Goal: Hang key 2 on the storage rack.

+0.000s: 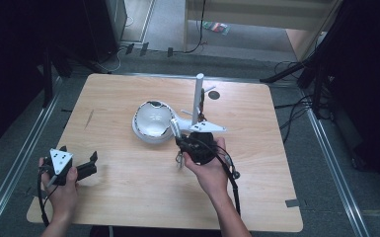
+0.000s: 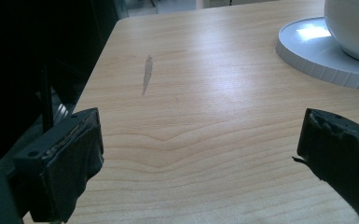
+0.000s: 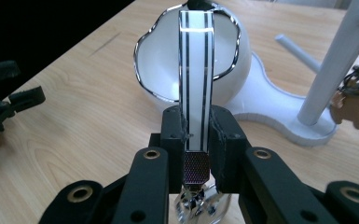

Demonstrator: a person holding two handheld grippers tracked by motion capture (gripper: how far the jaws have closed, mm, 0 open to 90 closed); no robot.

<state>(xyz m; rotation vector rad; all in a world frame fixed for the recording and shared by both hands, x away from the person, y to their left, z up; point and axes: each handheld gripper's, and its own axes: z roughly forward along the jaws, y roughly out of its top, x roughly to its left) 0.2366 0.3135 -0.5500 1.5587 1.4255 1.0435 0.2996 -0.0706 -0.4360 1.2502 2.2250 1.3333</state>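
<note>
Two grippers are at work over a pale wooden table [image 1: 128,197]. The right gripper [image 3: 196,135], held in the right hand [image 1: 209,170] near the table's middle, has its jaws clamped together on a flat white strap [image 3: 196,70] with two dark stripes and a shiny edge. The strap rises from between the jaws toward the bowl; below the grip a dark mesh patch and some bright metal parts hang from it.

Just beyond the strap stands a white bowl [image 1: 153,120] with a wavy chrome rim, its opening turned toward the right gripper. It sits on a white base [image 3: 279,112] that also bears an upright white post [image 1: 197,96]. A short white peg sticks out from the post, and a ring of keys with a brown tag [image 3: 354,105] hangs beside it.

Well apart, at the table's near left corner, the left hand [image 1: 61,190] holds the left gripper [image 1: 86,165] low over the wood. Its jaws stand wide apart with only bare table between them, and in the left gripper view the ribbed edge of the base shows at upper right. A grey streak [image 2: 147,74] marks the wood ahead of it.
</note>
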